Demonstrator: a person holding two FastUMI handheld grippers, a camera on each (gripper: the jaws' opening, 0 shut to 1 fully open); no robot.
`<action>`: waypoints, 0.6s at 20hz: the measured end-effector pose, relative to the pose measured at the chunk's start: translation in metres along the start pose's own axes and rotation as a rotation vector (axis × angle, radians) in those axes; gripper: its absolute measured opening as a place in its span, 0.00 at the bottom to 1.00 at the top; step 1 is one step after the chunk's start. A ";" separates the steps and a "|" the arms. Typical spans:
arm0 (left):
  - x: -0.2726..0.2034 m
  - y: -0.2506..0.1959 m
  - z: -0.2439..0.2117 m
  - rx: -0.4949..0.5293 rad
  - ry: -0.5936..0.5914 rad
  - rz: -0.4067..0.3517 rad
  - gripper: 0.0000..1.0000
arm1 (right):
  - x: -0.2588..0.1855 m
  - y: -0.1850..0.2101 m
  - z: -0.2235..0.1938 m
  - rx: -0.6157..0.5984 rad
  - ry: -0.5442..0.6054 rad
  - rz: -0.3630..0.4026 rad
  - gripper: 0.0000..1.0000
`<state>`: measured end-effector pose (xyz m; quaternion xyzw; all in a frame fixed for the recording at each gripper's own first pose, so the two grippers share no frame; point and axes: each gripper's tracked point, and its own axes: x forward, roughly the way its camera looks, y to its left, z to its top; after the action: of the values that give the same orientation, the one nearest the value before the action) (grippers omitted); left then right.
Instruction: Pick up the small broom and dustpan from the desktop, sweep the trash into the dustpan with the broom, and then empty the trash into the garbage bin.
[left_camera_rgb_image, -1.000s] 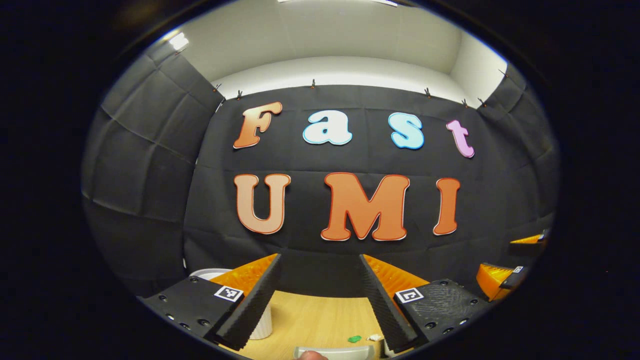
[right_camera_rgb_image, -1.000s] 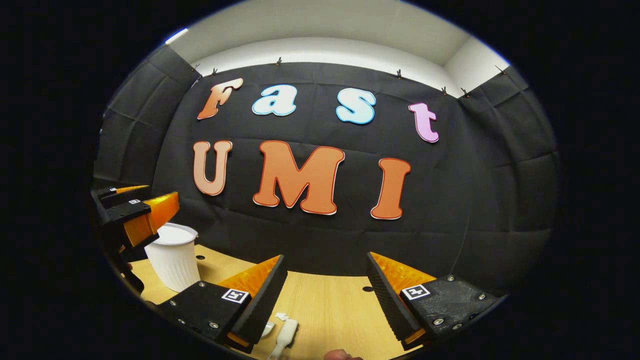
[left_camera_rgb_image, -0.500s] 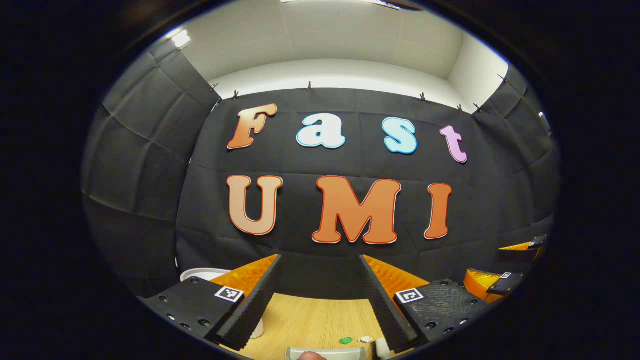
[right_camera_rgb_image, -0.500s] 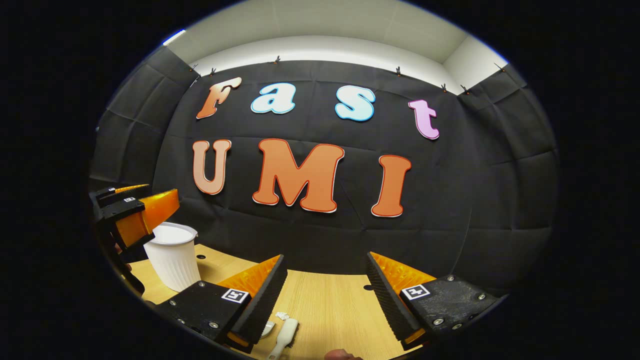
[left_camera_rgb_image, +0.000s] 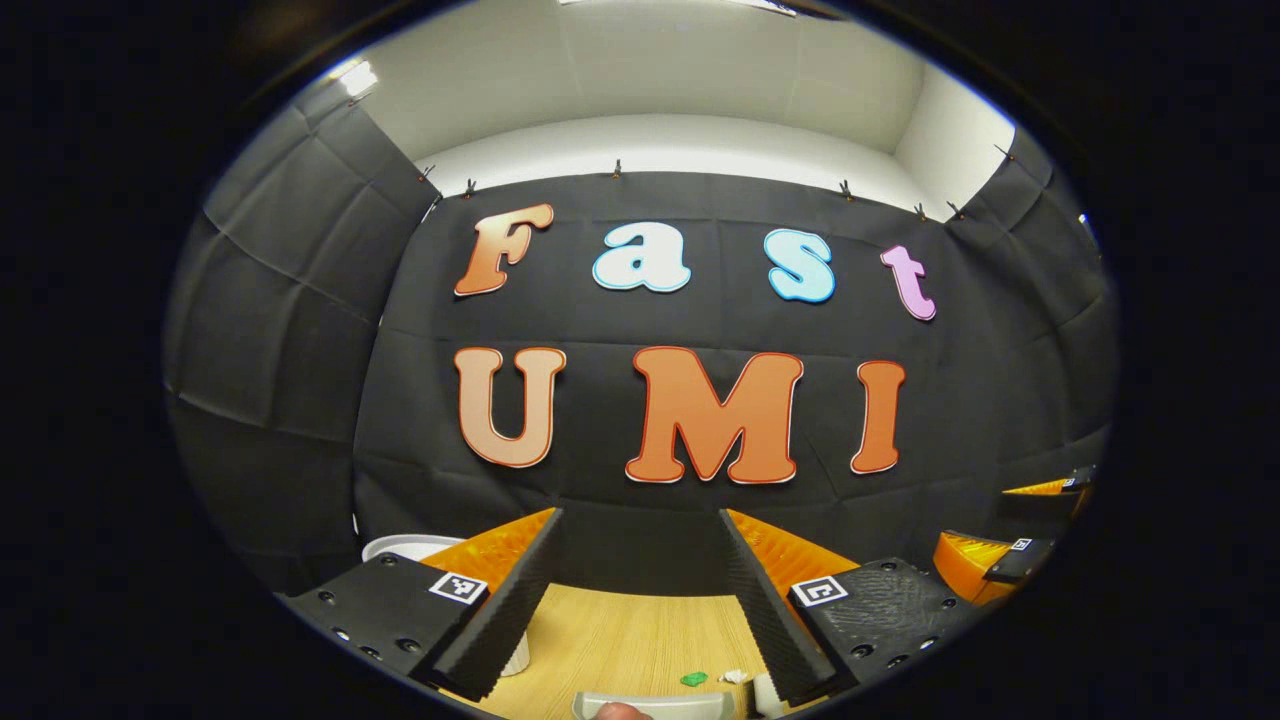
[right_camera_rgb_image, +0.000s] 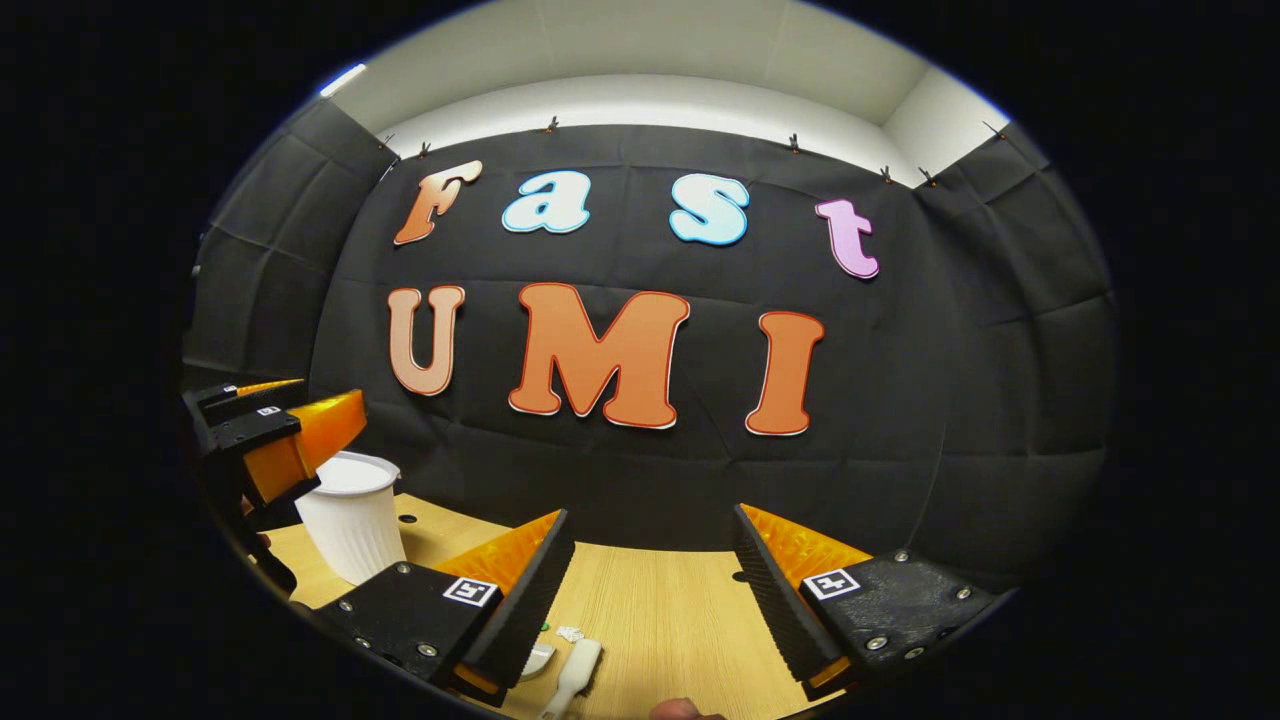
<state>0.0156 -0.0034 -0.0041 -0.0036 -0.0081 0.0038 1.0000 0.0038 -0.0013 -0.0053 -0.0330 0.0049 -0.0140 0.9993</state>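
Note:
In the left gripper view my left gripper (left_camera_rgb_image: 640, 520) is open above the wooden desktop (left_camera_rgb_image: 620, 640), nothing between its fingers. Below it lie the grey dustpan (left_camera_rgb_image: 655, 705), a green scrap (left_camera_rgb_image: 693, 679) and a white scrap (left_camera_rgb_image: 735, 676). The right gripper (left_camera_rgb_image: 1010, 555) shows at the far right. In the right gripper view my right gripper (right_camera_rgb_image: 650, 520) is open over the desktop (right_camera_rgb_image: 680, 620). The small white broom (right_camera_rgb_image: 572, 678) lies under its left finger, with a white scrap (right_camera_rgb_image: 570, 633) beside it. The left gripper (right_camera_rgb_image: 270, 430) hangs at the left, over the bin.
A white ribbed garbage bin (right_camera_rgb_image: 350, 520) stands at the back left of the desk; its rim (left_camera_rgb_image: 405, 548) peeks behind my left finger. The black cloth wall rises just behind the desk. Small dark holes (right_camera_rgb_image: 738, 577) dot the desktop.
Both views shifted only slightly. The green and white scraps and dustpan slid a little left in the left gripper view. Both grippers stay open.

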 end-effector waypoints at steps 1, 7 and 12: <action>0.000 0.000 -0.003 0.002 0.008 -0.006 0.94 | 0.002 0.001 -0.002 -0.002 0.004 0.001 0.95; -0.002 0.000 -0.016 0.005 0.055 -0.015 0.94 | 0.002 0.005 -0.004 0.000 0.008 0.009 0.95; -0.005 0.001 -0.020 0.012 0.071 -0.017 0.94 | -0.001 0.008 -0.003 0.020 0.001 0.018 0.95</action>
<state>0.0111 -0.0029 -0.0244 0.0025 0.0274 -0.0049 0.9996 0.0034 0.0068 -0.0085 -0.0229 0.0058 -0.0053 0.9997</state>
